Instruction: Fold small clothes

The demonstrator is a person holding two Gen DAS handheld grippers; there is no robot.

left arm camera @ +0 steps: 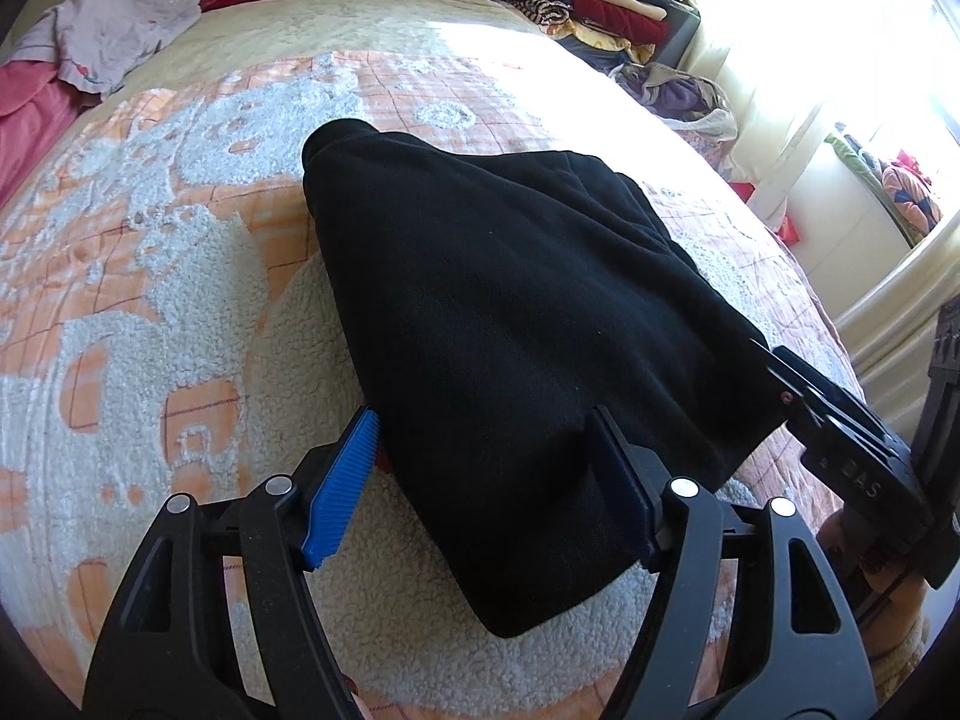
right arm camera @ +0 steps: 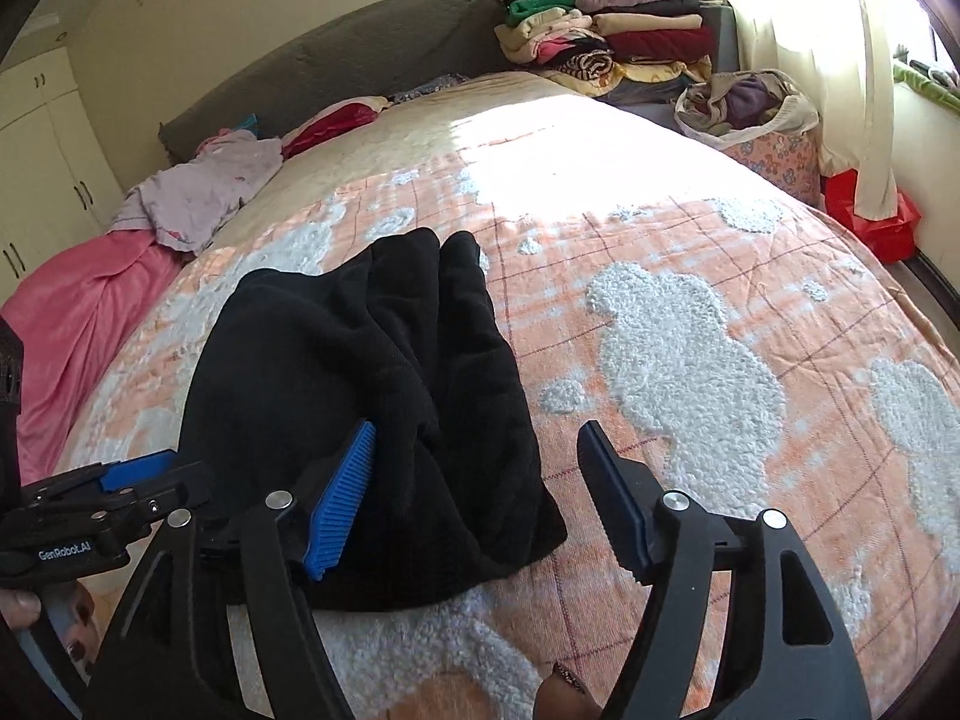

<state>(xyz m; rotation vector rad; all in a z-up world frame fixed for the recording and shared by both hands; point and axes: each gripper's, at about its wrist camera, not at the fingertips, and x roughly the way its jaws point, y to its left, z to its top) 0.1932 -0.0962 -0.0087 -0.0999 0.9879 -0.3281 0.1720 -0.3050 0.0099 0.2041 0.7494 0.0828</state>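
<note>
Black fleece garment [left arm camera: 510, 300], folded into a thick rumpled bundle, lies on the bed [left arm camera: 150, 276] near its front edge. Left tongs [left arm camera: 486, 486] stand apart, straddling its near end; right tongs [right arm camera: 480, 498] apart, unloaded. Left unit reads "GenRobot.AI".

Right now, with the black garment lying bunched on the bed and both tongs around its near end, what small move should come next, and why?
Probably close the right tongs on the near right corner of the black garment. They stand wide open with that corner between them, and the cloth lies creased and unevenly folded on the bedspread. The left tongs also straddle the near edge, so both could then pull it flat.
</note>
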